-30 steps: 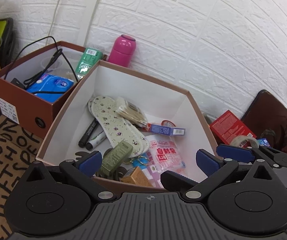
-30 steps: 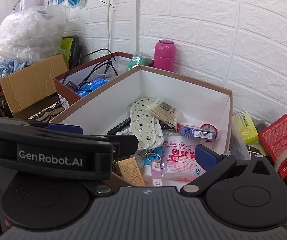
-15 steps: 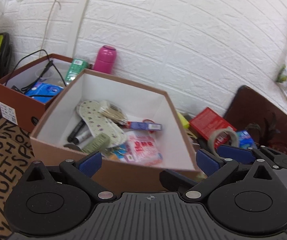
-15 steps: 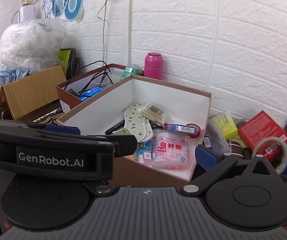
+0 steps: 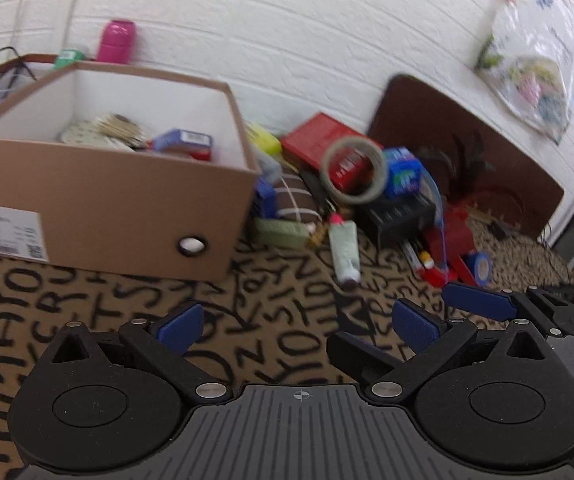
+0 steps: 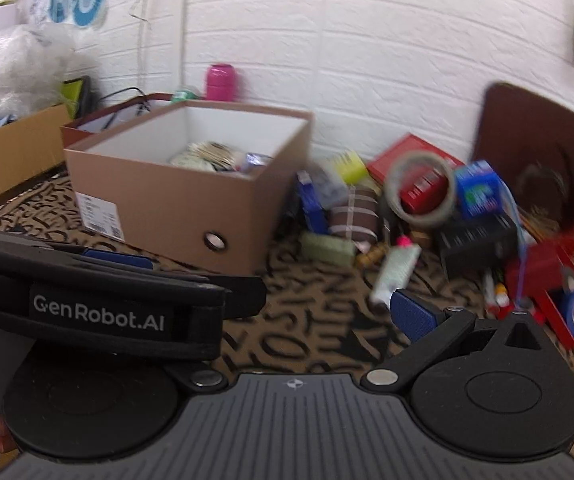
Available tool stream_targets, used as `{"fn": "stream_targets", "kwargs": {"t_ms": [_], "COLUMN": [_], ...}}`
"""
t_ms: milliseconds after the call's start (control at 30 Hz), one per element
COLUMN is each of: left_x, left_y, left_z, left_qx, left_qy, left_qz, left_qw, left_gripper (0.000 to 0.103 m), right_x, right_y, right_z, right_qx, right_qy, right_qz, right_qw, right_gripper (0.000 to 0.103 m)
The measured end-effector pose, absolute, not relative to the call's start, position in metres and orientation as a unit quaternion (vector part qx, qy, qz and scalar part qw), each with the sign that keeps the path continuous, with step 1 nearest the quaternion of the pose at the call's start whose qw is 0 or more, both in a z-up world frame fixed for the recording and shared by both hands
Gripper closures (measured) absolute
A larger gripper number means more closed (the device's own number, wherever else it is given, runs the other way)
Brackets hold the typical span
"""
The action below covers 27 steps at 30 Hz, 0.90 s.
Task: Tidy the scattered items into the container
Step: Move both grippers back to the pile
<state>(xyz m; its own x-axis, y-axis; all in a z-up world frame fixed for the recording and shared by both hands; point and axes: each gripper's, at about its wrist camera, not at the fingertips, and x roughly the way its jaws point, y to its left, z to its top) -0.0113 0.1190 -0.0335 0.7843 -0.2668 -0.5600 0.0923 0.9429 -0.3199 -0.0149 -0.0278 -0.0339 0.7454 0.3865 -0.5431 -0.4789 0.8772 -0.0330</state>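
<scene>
My left gripper [image 5: 297, 322] hung open and empty above the letter-printed mat [image 5: 99, 316]; my right gripper [image 6: 327, 308] gaped too. "GenRobot.AI" showed. The labelled box [image 5: 119, 200] sat left of scattered items [image 5: 353, 170].

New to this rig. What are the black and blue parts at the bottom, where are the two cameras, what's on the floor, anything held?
No robot arm: a person carries two hand-held grippers, each with a fisheye camera looking along its blue-padded fingers. One view shows the left gripper, open and empty; the other shows the right gripper, also apparently open and empty, with the left one crossing its left side. On the patterned mat stands a brown box already holding items. Beside it lies a pile: tape ring, red box, tube.
</scene>
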Motion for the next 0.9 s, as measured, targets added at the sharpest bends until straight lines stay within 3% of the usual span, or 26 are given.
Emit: {"fn": "stream_targets", "kwargs": {"t_ms": [433, 900], "left_x": [0.041, 0.111], "left_y": [0.088, 0.058], "left_z": [-0.049, -0.058], "left_qx": [-0.114, -0.082], "left_qy": [0.325, 0.302], "left_qz": [-0.081, -0.054], "left_qw": [0.935, 0.948], "left_gripper": [0.0, 0.004], "right_x": [0.027, 0.079], "right_y": [-0.081, -0.086], "right_z": [-0.073, -0.101], "right_qx": [-0.009, -0.025], "right_qy": [0.332, 0.341], "right_qz": [0.195, 0.19], "right_qw": [0.923, 0.92], "right_gripper": [0.0, 0.0]}}
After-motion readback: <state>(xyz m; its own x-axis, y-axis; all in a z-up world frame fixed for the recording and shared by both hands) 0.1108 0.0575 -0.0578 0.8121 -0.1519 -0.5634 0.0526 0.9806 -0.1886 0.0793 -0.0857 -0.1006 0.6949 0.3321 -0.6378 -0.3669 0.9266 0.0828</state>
